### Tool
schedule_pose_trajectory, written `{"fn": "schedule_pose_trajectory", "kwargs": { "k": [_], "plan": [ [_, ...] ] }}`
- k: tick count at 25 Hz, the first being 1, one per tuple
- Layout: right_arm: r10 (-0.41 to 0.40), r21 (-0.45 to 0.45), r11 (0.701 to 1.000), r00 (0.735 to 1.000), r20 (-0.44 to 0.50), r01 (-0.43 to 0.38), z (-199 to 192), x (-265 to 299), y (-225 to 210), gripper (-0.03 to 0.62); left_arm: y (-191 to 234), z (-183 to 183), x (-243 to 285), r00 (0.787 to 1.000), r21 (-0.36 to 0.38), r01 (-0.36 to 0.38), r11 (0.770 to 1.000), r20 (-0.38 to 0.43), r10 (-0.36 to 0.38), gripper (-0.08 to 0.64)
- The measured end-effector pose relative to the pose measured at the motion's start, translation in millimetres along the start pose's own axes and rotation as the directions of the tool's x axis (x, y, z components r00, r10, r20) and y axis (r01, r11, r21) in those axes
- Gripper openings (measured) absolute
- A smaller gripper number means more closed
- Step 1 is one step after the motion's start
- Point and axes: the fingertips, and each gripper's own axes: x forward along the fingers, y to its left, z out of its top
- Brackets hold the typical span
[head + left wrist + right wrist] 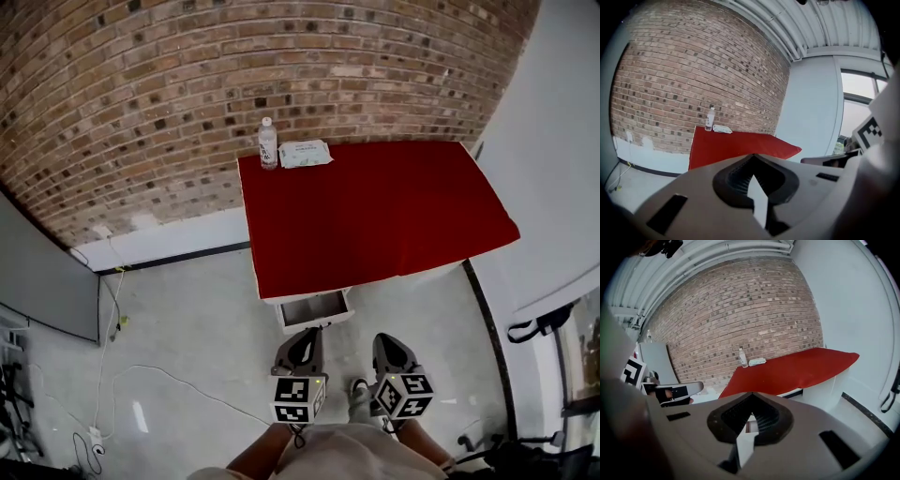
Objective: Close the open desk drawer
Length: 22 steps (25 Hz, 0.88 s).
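– Drawer, white and box-shaped (315,309): it stands pulled out from under the front edge of the red-cloth-covered white desk (375,216), near the front left corner. It looks empty inside.

– And the claws?

– Going left to right, the left gripper (753,157) has its grey jaws pressed together on nothing. It sits just beside the drawer's front panel, and I can't tell whether it touches. The right gripper (751,394) is also pressed together and empty. It sits off the drawer's right side, clear of it.

– What could spoil the push?

– I'd say a shove from the left gripper alone, landing off-centre, could skew the drawer on its runners and jam it half shut. A hard slam might jolt the desk and tip the clear plastic bottle (268,143) standing upright at the back left corner. The cloth overhanging the front edge could get pinched too.

– Counts?

– One drawer, one desk, two grippers and one bottle. There is also one white flat wipes packet (306,154) just right of the bottle.
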Motion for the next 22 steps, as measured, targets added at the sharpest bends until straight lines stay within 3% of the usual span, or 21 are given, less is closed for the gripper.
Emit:
{"fn": "schedule_pose_trajectory", "kwargs": {
  "k": [6, 22],
  "plan": [
    [0.118, -0.065, 0.991, 0.993, -0.031, -0.120, 8.9, 10.4, -6.4, -0.002, -9.4, 1.4, 1.1, 0.992, -0.060, -0.120, 0.991, 0.034, 0.122, 0.008],
    [0.327, -0.068, 0.940, 0.938, -0.113, -0.335, 15.4, 47.3, -46.0, -0.002, -55.0, 1.2, 27.9, 0.948, -0.080, -0.311, 0.947, 0.042, 0.315, 0.008]
  ]
}}
